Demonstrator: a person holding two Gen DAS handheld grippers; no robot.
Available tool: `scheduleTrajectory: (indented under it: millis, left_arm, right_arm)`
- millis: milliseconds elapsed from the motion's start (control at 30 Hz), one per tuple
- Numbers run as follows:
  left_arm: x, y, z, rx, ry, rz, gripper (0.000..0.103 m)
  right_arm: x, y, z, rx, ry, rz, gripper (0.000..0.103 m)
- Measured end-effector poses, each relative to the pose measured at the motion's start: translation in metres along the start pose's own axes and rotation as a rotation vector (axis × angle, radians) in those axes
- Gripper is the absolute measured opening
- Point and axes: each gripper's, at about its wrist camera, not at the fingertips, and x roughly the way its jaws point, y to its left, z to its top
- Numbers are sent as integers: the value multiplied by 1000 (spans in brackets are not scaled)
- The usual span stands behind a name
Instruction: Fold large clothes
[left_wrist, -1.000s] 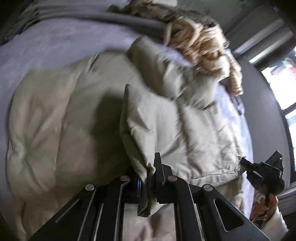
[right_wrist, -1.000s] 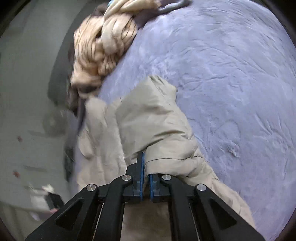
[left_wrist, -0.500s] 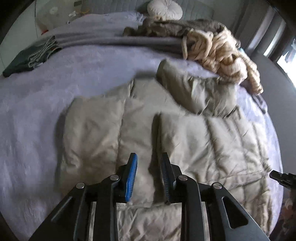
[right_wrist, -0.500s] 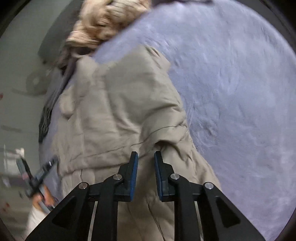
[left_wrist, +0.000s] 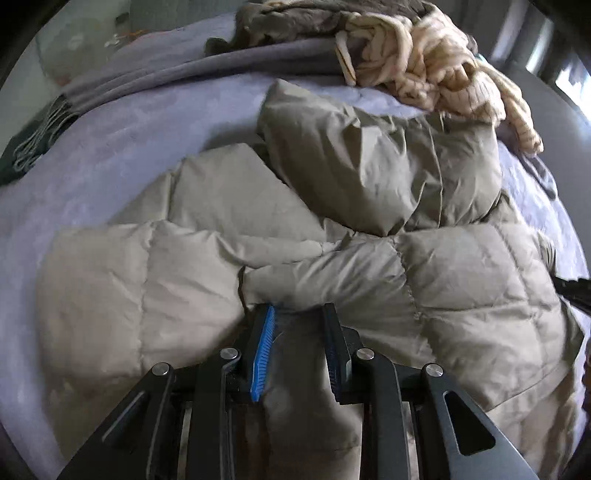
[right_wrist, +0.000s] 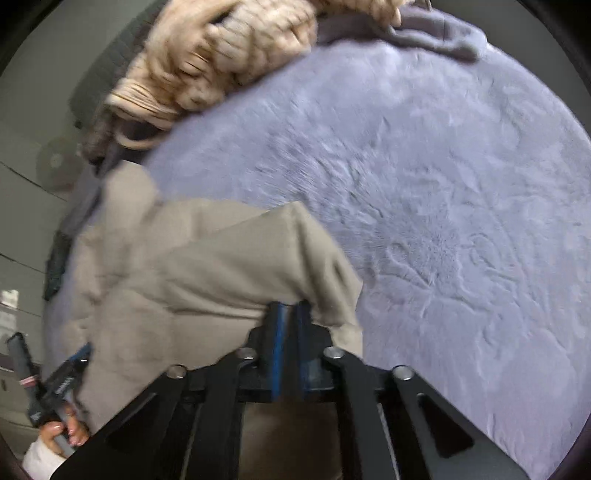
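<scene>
Jacket (left_wrist: 229, 280) fold between parted left jaws; right jaws pinch edge.

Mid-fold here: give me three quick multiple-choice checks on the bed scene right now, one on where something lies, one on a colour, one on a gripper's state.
1. Where does the cream knit garment lie relative to the puffer jacket?
A. Beyond its far edge
B. Under it
C. Hanging off the near edge of the bed

2. What colour is the bed cover?
A. Green
B. Lavender
C. Red

3. How does the left gripper stand?
A. Shut on the jacket
B. Open at the jacket's fold
C. Out of view

Key: 1 A, the cream knit garment sits past the puffer jacket. 2 B, the bed cover is lavender. 3 B, the left gripper shows a clear gap between its fingers.
</scene>
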Motion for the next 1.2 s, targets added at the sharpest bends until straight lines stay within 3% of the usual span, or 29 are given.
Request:
scheduleTrajectory:
  millis: [133,267,433,633,900,1200]
  left_arm:
    - [-2,-2,1,17,-9,12,28]
    - [-31,3,-7,-10,-27,10,28]
    - [-59,13,-32,-17,-36,-36,28]
    - [-48,16,-60,-16,-1,-12,28]
    - [-56,17,-65,-20,2,12,28]
    - [-86,18,-87,-59,59,25,28]
  right_arm:
    - [9,-11,1,27,-11,-2,0]
    - [-17,-2,-5,-2,-31,-44,0]
    - [-55,8,-39,-96,-71,-78,0]
    - [-57,13,-77,-167,-53,-142,0]
    - [-58,7,-83,-154,-36,-132,2]
    - [-83,-6,-109,-57,30,-98,5]
